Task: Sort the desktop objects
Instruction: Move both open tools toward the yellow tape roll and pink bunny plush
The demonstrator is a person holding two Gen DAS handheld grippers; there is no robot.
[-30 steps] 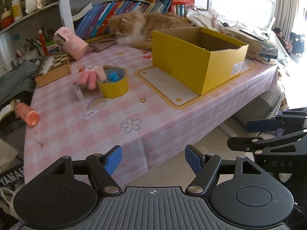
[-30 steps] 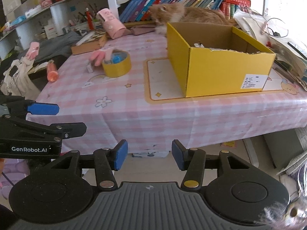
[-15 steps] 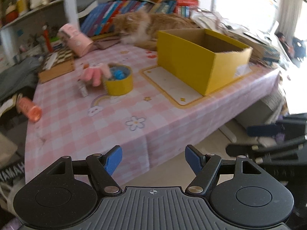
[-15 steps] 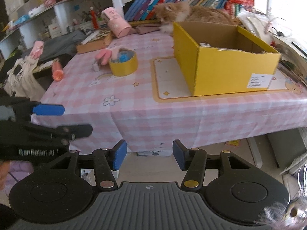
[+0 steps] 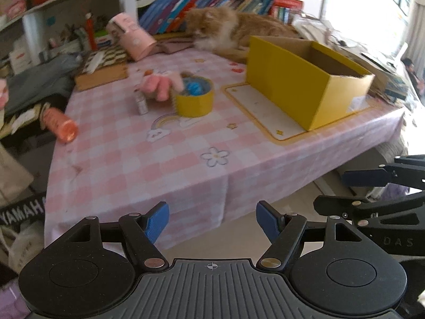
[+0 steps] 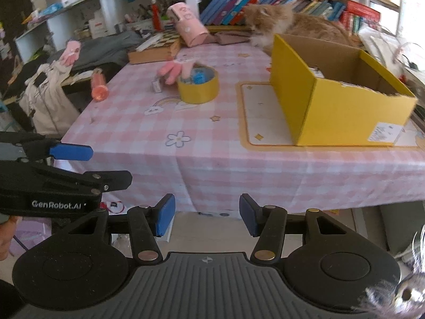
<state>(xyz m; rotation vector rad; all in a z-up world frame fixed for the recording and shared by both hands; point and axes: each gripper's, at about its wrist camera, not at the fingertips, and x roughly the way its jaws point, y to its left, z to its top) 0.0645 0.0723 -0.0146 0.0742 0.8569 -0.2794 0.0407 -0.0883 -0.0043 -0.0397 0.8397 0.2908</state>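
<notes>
A yellow tape roll [image 5: 195, 101] [image 6: 198, 87] stands mid-table with a blue object [image 5: 193, 87] inside it. A pink plush toy [image 5: 159, 85] [image 6: 175, 69] leans on its left side, and a small white box [image 5: 140, 103] lies beside that. An orange tube [image 5: 59, 122] [image 6: 98, 85] lies at the table's left edge. An open yellow cardboard box [image 5: 305, 79] [image 6: 337, 101] stands on a mat at the right. My left gripper [image 5: 212, 219] and right gripper [image 6: 207, 216] are both open and empty, held off the table's near edge.
An orange cat [image 5: 233, 29] [image 6: 292, 24] lies at the back behind the box. A pink cylinder case [image 5: 132, 38] and a checkered wooden box [image 5: 102, 66] sit at the back left. Bookshelves stand behind. Clothes and bags are piled left of the table [image 6: 186, 122].
Both grippers have moved forward and left toward the table, so the tape roll and toys look larger. Both stay open. The table objects have not moved.
</notes>
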